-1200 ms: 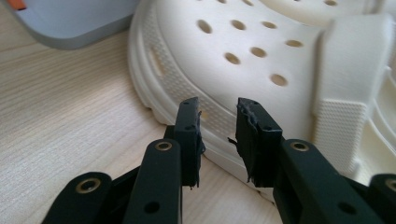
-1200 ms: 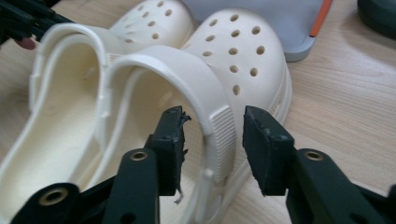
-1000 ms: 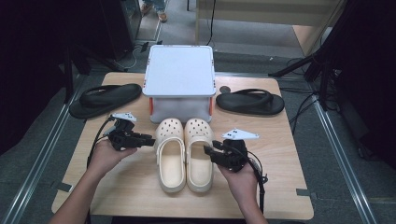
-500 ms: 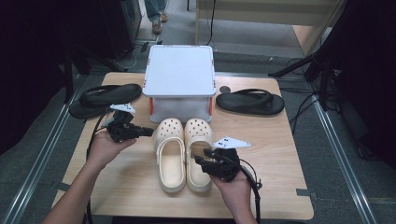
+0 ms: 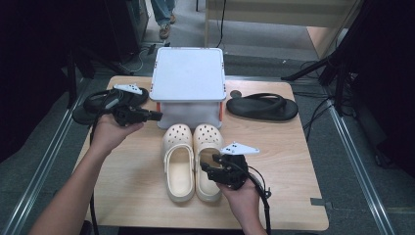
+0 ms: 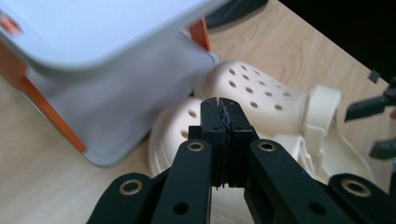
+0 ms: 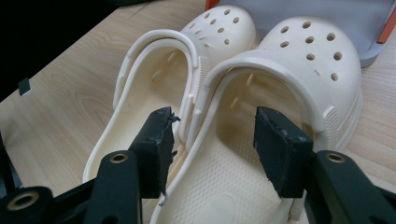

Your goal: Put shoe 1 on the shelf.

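R gripper [image 5: 211, 166] has just been opening its jaws, now spread astride the R cream foam clog's [image 5: 207, 159] inner sidewall, prob. lining up a grab; not pinching yet. Clogs sit table-centre, perforated toes at 12 o'clock touching the grey lidded bin [image 5: 188, 88]. L gripper [image 5: 155, 116], at 10 o'clock, clenched empty.

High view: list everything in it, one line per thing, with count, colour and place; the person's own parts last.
Clogs: two, cream, side by side at the table's middle, toes toward the box.
Box: one, white lid, orange clips, behind the clogs.
Flip-flops: two, black; one right of the box, one at the far left edge.
Table: one, light wood.
Left tool: black, shut, empty, raised beside the box.
Right tool: black, jaws have just been opening, over the right clog's heel opening.
Forearms: two, from the bottom edge.
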Action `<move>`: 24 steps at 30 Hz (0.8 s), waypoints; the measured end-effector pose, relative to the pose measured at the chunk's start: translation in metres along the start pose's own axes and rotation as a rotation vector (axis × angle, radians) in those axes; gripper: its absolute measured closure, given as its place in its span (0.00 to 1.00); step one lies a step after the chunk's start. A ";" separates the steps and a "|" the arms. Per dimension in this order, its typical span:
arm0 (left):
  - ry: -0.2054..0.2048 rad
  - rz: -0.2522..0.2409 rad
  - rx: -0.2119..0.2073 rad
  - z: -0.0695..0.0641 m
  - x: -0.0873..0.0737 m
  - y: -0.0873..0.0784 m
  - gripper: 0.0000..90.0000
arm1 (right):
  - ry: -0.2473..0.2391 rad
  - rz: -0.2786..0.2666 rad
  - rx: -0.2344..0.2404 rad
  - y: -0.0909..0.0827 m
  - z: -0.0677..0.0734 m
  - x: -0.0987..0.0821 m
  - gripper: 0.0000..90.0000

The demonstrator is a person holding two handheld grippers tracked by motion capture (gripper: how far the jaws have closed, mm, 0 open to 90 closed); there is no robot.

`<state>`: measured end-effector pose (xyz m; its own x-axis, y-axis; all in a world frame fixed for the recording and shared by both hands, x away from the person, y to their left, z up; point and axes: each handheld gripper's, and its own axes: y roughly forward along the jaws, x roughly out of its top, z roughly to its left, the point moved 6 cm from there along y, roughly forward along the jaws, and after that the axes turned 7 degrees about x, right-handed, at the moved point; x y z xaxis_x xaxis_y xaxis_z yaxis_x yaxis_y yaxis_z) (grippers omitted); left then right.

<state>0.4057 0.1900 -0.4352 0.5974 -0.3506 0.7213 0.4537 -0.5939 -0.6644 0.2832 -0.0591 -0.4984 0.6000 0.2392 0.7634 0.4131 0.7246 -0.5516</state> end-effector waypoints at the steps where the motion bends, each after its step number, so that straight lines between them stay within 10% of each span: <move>1: 0.006 -0.002 0.011 0.003 0.008 0.000 1.00 | -0.004 0.000 0.000 0.000 0.000 0.000 0.53; 24: 0.038 0.020 0.021 0.015 0.078 0.042 1.00 | 0.004 0.033 -0.011 0.012 -0.004 0.005 0.52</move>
<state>0.4812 0.1487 -0.4099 0.5807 -0.3898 0.7148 0.4564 -0.5712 -0.6822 0.2942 -0.0513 -0.5024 0.6159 0.2600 0.7437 0.4008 0.7092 -0.5799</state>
